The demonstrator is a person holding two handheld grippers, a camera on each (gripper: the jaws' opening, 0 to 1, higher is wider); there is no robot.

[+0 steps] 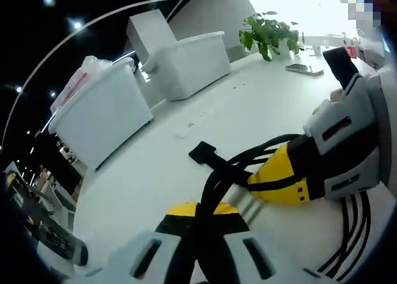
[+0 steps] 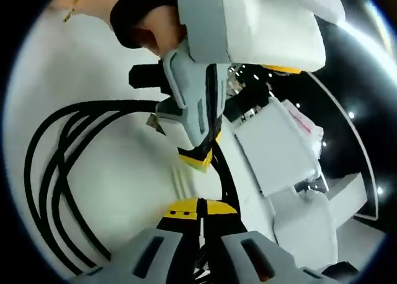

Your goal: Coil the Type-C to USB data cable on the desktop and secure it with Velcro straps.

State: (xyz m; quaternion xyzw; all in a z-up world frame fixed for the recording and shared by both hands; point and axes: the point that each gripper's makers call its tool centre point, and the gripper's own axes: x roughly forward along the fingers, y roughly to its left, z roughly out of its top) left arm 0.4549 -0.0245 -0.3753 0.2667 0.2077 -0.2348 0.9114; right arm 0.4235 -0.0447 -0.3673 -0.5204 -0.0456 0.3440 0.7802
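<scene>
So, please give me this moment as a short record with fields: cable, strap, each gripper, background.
cable: black cable, coiled in loops on the white desktop
strap: black Velcro strap, flat end lying on desktop
left gripper: shut on the cable bundle
right gripper: shut on the cable bundle
background: two white bins, green plant, phone

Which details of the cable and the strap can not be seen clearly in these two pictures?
- Black coiled data cable: its plugs, left gripper view, hidden by both grippers.
- Black Velcro strap: whether it is fastened, left gripper view, hidden behind the cable strands.
- Cable loops: their lower end, right gripper view, cut off at the edge.
</scene>
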